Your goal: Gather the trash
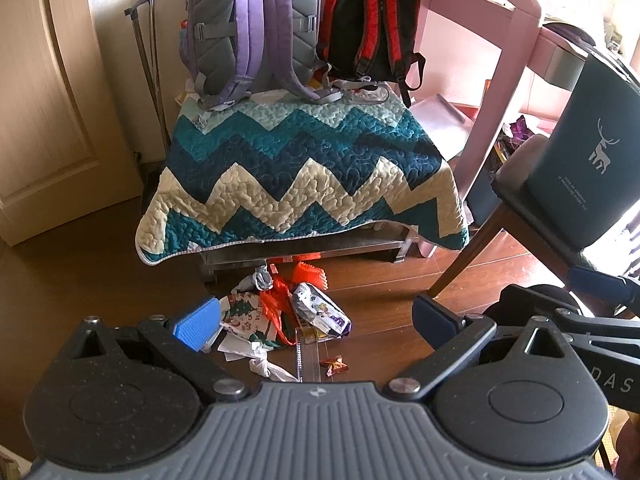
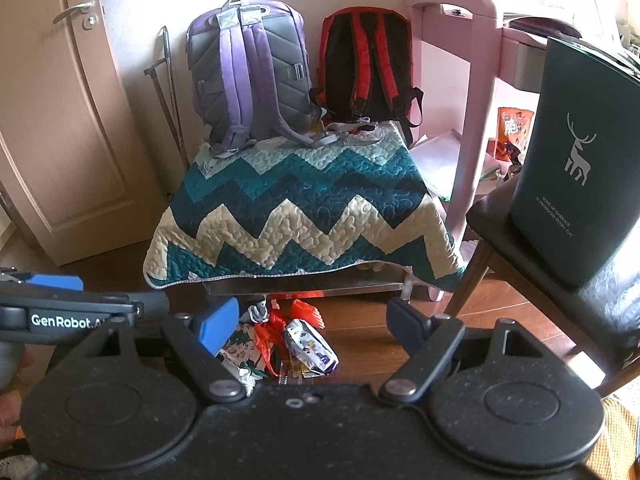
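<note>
Crinkly foil snack wrapper [image 1: 320,310] on floor [image 1: 384,320] by the quilt's front edge: light, slippery; I'd pinch its crumpled end. Left gripper [image 1: 316,320] and right gripper [image 2: 314,320] both wide open, empty.

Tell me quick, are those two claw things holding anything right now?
Left gripper: open, jaws spread wide, holding nothing.
Right gripper: open, jaws spread wide, holding nothing.

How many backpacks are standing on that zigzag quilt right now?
2. The purple and grey padded backpack stands at the quilt's back left; the red and black backpack stands to its right, beside the pink desk leg. None appear hidden.
</note>
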Available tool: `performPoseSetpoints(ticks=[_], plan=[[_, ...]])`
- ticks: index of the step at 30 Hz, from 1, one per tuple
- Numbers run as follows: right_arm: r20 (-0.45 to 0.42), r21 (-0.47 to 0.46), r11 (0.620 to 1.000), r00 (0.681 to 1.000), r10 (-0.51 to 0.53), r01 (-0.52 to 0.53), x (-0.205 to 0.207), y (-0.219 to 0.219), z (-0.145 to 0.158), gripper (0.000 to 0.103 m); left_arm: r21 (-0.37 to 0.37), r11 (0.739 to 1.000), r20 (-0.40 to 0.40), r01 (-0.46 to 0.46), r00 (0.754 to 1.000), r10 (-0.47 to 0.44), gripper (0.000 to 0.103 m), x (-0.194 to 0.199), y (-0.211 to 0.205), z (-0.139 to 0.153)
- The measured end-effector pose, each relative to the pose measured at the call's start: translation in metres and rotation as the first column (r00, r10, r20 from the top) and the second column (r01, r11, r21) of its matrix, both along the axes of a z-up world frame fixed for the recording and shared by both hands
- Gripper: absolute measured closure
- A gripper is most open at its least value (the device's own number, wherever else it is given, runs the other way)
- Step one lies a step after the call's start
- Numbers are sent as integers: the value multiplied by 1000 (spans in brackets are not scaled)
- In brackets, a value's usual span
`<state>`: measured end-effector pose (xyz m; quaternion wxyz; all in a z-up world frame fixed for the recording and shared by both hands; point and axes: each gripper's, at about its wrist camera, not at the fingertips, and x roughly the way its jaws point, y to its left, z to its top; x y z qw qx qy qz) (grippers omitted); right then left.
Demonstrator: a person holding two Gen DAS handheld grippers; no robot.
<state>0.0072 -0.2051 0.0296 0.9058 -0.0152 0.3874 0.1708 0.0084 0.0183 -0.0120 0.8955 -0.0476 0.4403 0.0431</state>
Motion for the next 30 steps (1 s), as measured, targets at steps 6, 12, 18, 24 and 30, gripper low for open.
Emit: performPoseSetpoints(ticks=[6,12,18,24,30], plan=[[1,0,1000,1000,-2,2,0,0,0,22,-1,1000,1,0,1000,0,0,-1,0,0],[2,-1,1000,1000,-2,2,-1,1,-1,22,-1,1000,1,-1,1000,1,0,0,-1,0],[3,-2,1000,1000,-4,4,-1,1,-1,22,-1,1000,1,0,1000,0,0,0,-1,0],[3,-3,1000,1000,-3,3,0,1,-1,22,-2,1000,0,-2,1000,2,0,0,-1,0],[4,-3,1000,1000,-5,5,-1,2,-1,22,-2,1000,1,-1,1000,1,0,0,-1,-1]])
